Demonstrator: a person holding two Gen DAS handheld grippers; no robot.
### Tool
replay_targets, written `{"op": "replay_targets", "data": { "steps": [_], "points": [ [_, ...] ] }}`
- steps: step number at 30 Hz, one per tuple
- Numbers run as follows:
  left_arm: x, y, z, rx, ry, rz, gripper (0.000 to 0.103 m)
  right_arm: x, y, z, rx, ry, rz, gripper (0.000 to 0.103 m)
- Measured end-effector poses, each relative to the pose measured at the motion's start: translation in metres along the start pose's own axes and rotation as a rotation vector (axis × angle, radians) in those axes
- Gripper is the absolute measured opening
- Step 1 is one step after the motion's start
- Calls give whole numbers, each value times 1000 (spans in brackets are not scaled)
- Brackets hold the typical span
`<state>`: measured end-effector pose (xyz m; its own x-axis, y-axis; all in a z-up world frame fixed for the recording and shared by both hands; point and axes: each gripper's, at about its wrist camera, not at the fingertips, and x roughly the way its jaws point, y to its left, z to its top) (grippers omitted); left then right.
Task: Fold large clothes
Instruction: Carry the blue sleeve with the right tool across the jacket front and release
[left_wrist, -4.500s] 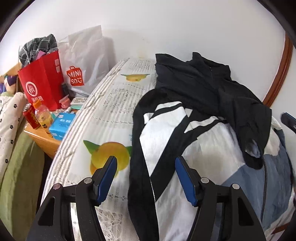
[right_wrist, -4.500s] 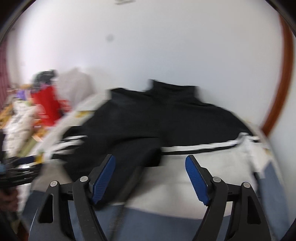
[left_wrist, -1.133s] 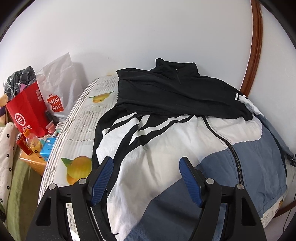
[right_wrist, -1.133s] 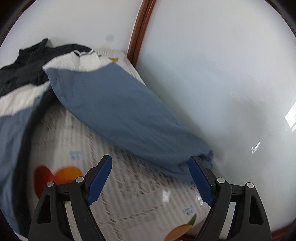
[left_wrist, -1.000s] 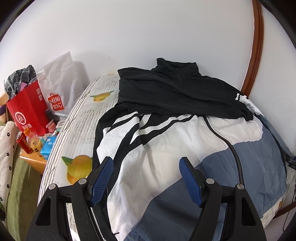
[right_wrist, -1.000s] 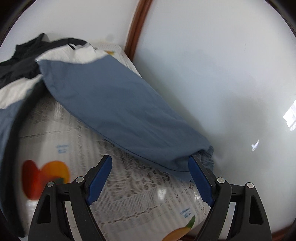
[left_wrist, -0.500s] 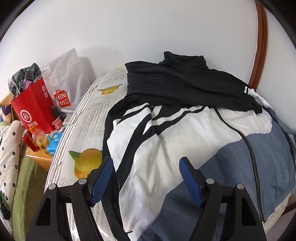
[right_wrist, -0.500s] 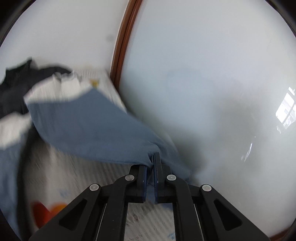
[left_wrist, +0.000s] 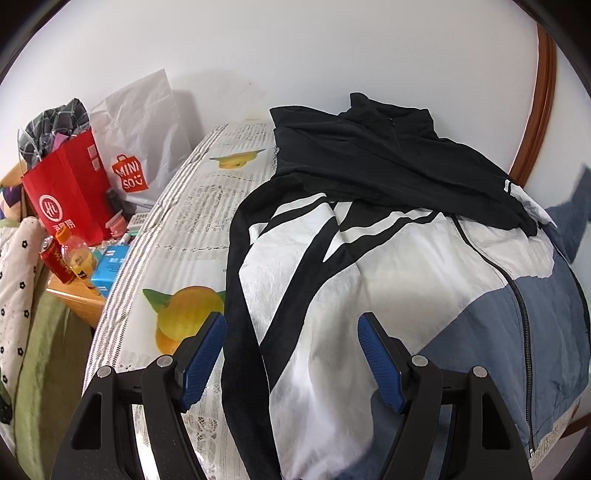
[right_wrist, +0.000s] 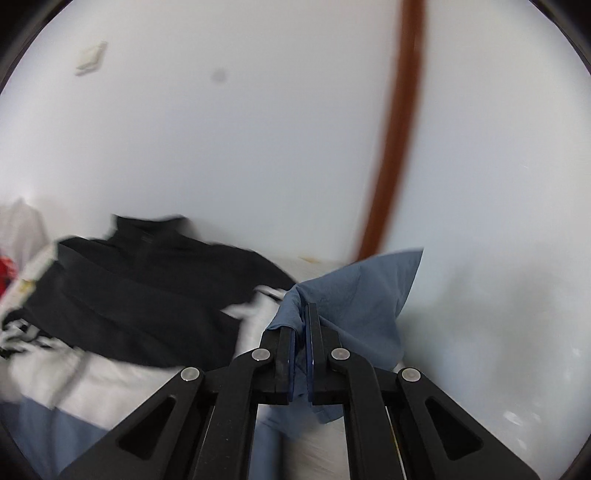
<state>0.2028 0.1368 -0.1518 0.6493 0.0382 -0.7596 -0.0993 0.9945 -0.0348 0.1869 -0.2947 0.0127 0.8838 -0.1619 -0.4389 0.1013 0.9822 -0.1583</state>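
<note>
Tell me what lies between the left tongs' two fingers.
In the left wrist view, the open left tongs frame the jacket: its white front with black stripes. Nothing is gripped.

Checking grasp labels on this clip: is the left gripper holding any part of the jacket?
No. The left gripper is open, its blue pads spread apart above the jacket with no fabric pinched between them.

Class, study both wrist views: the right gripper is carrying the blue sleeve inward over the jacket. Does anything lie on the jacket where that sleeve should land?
Yes. A black pullover lies across the top of the jacket, covering its shoulders and collar. The right gripper, shut on the blue sleeve, would fold it onto or beside that pullover. The left gripper hovers open.
</note>
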Motion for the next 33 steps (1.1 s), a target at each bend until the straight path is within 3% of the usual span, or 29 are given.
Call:
{"op": "replay_targets", "data": {
  "steps": [6, 12, 20, 24, 27, 28, 29, 31, 32, 33],
  "points": [
    [10, 8, 3, -23, 17, -16, 72, 28, 83, 29, -7, -30, 170, 4],
    [13, 10, 8, -40, 16, -43, 72, 68, 153, 36, -21, 20, 322, 4],
    [15, 7, 12, -52, 19, -61, 72, 129, 225, -2, -89, 181, 384, 4],
    [16, 5, 14, -46, 31, -53, 72, 153, 244, -11, -65, 249, 432, 6],
    [12, 3, 15, -22, 17, -55, 72, 159, 254, -19, -88, 314, 448, 19],
    [11, 2, 15, -14, 16, -60, 72, 158, 254, -21, -98, 326, 451, 31],
    [10, 1, 16, -2, 21, -66, 72, 155, 254, -23, -108, 339, 452, 52],
    [7, -1, 16, 9, 13, -65, 72, 143, 252, -26, -136, 326, 458, 74],
    [6, -3, 17, 14, 6, -62, 72, 134, 249, -28, -152, 297, 466, 82],
    [4, -4, 18, 22, 1, -57, 72, 124, 245, -29, -168, 268, 471, 83]
  ]
}}
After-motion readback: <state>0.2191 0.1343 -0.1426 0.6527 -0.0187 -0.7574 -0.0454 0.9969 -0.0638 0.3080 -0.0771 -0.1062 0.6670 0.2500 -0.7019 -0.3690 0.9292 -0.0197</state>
